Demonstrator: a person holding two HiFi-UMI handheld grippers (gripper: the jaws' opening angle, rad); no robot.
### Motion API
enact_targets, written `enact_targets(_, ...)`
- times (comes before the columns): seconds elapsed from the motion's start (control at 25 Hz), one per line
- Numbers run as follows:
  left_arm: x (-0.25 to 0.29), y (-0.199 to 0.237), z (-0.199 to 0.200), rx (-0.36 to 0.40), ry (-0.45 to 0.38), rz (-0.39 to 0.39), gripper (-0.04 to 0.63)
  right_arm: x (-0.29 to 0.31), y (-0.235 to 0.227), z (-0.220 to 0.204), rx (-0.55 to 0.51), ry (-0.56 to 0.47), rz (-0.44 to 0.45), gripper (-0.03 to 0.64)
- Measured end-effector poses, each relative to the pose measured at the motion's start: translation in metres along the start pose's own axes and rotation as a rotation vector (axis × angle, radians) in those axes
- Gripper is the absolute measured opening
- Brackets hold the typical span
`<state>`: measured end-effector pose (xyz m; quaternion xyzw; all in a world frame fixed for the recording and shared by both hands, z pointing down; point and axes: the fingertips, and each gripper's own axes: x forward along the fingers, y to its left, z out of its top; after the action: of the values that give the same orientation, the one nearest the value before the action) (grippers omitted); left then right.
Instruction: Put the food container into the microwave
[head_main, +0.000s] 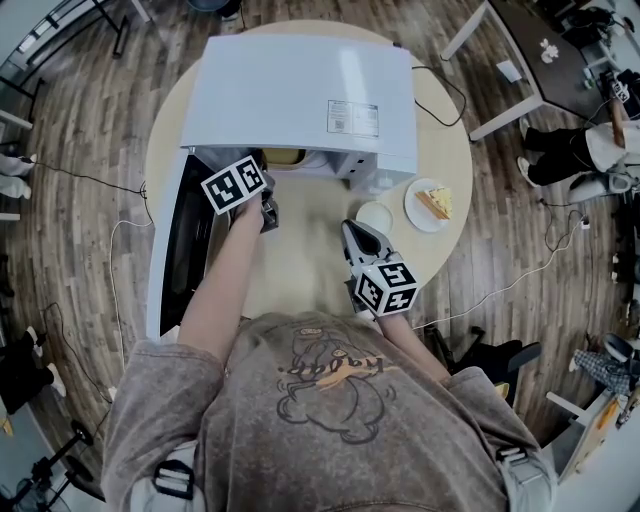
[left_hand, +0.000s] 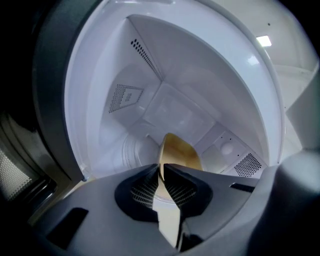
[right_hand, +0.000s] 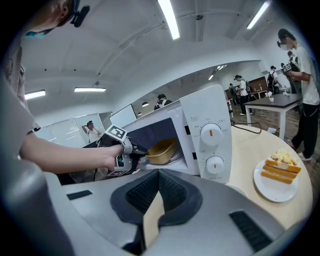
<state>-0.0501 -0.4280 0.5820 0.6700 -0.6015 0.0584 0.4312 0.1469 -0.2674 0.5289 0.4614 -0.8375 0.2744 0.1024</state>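
Because the roof of the microwave (head_main: 300, 95) covers its cavity in the head view, you see only a yellow sliver of the food container (head_main: 283, 157) at the upper centre of that frame. Refer to the left gripper view: the left gripper (left_hand: 163, 169) has its jaws clenched on the container's thin rim. The container sits inside the cavity, above the turntable (left_hand: 132, 150). The jaws block most of it at lower centre, so you cannot tell whether it rests on the turntable or hangs above it. No view shows what the container holds.

At the left of the head view, the door (head_main: 180, 240) stands open, partly covered by your forearm.

Your right gripper (right_hand: 159, 172) has its jaws closed together on nothing; only the worktop (head_main: 300, 270) shows below them.

At centre right of the head view, a plate (head_main: 415, 212) carries a slice of layered cake (head_main: 436, 202). A small white round object (head_main: 374, 217) just beside the plate is too small to identify.
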Motion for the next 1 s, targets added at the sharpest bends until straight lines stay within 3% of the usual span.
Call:
enact_targets(0.16,0.001,-0.001,0.0,-0.007,-0.008,-0.016,0.052,0.0,-0.001,0.0,-0.001,-0.004,-0.001,0.0)
enact_targets(0.24,0.0,-0.004,0.0,-0.012,-0.015,-0.03,0.104,-0.001,-0.001,0.0,-0.002,-0.006,-0.002,0.0)
enact_targets(0.36,-0.004,-0.006,0.002,-0.006,-0.026,-0.041,0.126,-0.001,-0.001,0.001,-0.001,-0.01,-0.003,0.0)
enact_targets(0.6,-0.019,-0.017,0.002,0.119,-0.044,-0.048,0.152,-0.002,0.002,0.002,-0.006,-0.02,-0.003,0.0)
enact_targets(1.0,-0.069,-0.038,-0.013,0.226,-0.07,-0.1,0.152,-0.007,0.012,0.008,-0.035,-0.041,0.019,0.0)
